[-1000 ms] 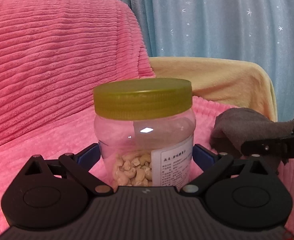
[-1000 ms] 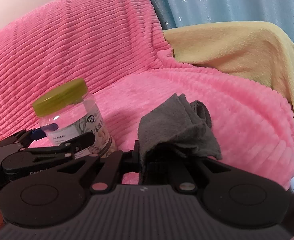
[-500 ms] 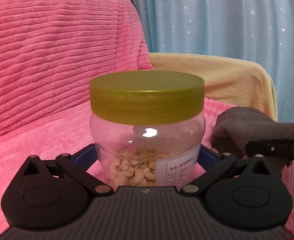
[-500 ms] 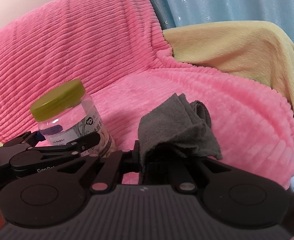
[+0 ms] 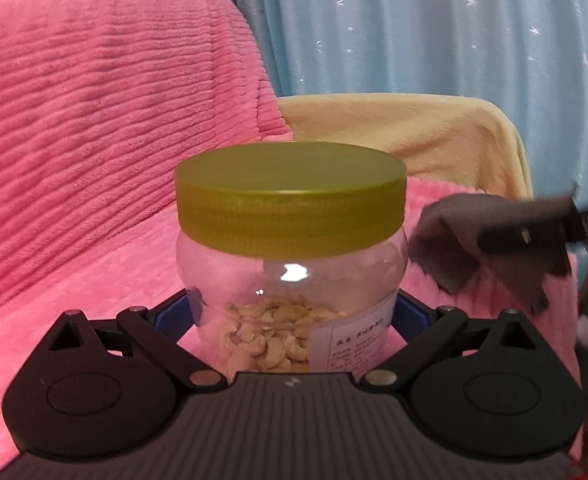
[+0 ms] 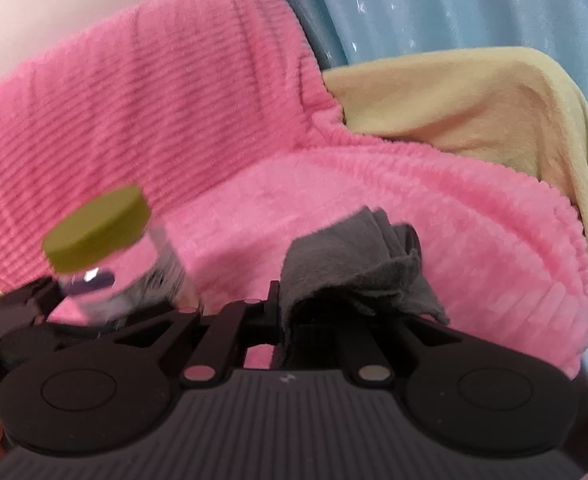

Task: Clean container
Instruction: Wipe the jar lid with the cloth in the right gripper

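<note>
The left tool (image 5: 292, 312) holds the clear plastic jar with the olive-yellow screw lid (image 5: 292, 256) by its lower body, one blue-padded finger (image 5: 172, 314) pressed on each side, and the jar sits closer and larger in the left wrist view than it did a second ago, its lid now risen well above the pale cashew nuts (image 5: 272, 336) heaped at the bottom. A white printed label (image 5: 358, 344) shows on the jar's right side. In the right wrist view the jar (image 6: 110, 256) stands higher against the pink ribbed plush blanket (image 6: 166, 112) than before and is blurred, tilted slightly with its lid leaning left. The right tool (image 6: 322, 300) is clamped narrow on the folded dark grey cloth (image 6: 358, 264), which drapes over the finger tips just as in the earlier frames. From the left wrist view that grey cloth (image 5: 466, 240) and the right tool's black finger (image 5: 534, 232) have come nearer to the jar, the cloth's edge now just beside the jar's right shoulder below the lid, smeared by motion; whether it touches cannot be told. Behind lie a pale yellow blanket (image 5: 406, 132) and a light blue curtain with small white stars (image 5: 414, 28).
</note>
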`<state>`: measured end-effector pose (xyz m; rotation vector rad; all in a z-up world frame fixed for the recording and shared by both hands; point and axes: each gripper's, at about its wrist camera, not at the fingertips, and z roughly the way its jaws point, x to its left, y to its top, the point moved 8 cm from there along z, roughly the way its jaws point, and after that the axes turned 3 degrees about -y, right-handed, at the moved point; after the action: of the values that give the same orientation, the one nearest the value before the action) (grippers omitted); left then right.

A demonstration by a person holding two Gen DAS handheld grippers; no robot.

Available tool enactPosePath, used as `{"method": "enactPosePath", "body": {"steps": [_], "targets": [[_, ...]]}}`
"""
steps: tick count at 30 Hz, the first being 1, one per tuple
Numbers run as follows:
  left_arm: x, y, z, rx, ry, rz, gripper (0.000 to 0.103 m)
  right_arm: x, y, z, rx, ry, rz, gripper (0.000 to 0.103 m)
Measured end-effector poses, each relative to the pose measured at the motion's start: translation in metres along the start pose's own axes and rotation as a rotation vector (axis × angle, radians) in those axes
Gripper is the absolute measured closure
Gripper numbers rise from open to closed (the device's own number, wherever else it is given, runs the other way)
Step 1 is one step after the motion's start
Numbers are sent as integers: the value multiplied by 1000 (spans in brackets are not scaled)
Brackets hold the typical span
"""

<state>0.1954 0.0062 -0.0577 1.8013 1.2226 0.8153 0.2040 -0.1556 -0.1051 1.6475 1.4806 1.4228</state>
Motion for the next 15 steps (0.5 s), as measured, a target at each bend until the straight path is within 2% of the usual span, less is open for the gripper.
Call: {"method": "enactPosePath", "body": {"steps": [3, 5, 9, 12, 15], "targets": [[3, -9, -16, 4, -3, 4, 4, 16, 12, -15, -53, 88, -9, 100], [5, -17, -20, 11, -15, -15, 4, 37, 22, -30, -91, 184, -27, 100], [8, -22, -24, -13, -34, -26, 4, 88, 32, -49, -97, 374, -98, 100], [6, -25, -27, -23, -37, -16, 4, 126, 28, -41, -46, 415, -229, 100], [6, -26, -26, -30, -38, -12, 4, 146, 20, -24, 26, 398, -321, 100]]}}
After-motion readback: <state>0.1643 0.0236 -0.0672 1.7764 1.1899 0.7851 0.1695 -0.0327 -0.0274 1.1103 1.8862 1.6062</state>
